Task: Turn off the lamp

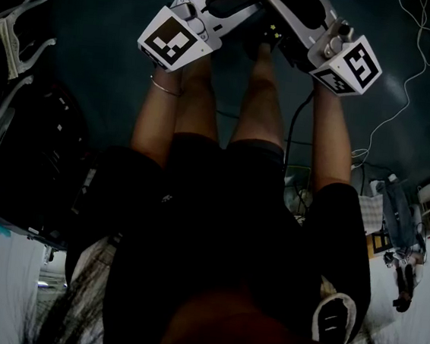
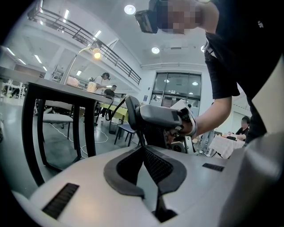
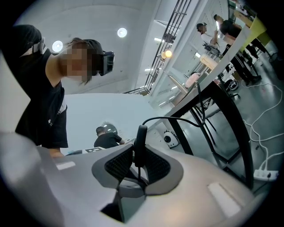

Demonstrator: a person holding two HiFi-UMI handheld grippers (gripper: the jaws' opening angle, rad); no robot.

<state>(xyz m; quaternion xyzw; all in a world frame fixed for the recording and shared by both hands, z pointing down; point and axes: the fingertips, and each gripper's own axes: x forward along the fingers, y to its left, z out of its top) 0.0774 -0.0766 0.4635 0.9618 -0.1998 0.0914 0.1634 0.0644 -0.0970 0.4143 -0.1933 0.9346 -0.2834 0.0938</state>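
Two white grippers are held close together at the top of the head view. The right gripper [image 3: 139,150] holds a black oblong cord switch [image 3: 140,133] upright between its pads, and its thin black cable [image 3: 169,117] arcs off to the right. The left gripper [image 2: 143,148] has its jaws closed together, empty as far as shows. A slim curved-neck desk lamp [image 2: 95,53] stands lit on the grey tabletop [image 2: 49,84], at the upper left of the left gripper view.
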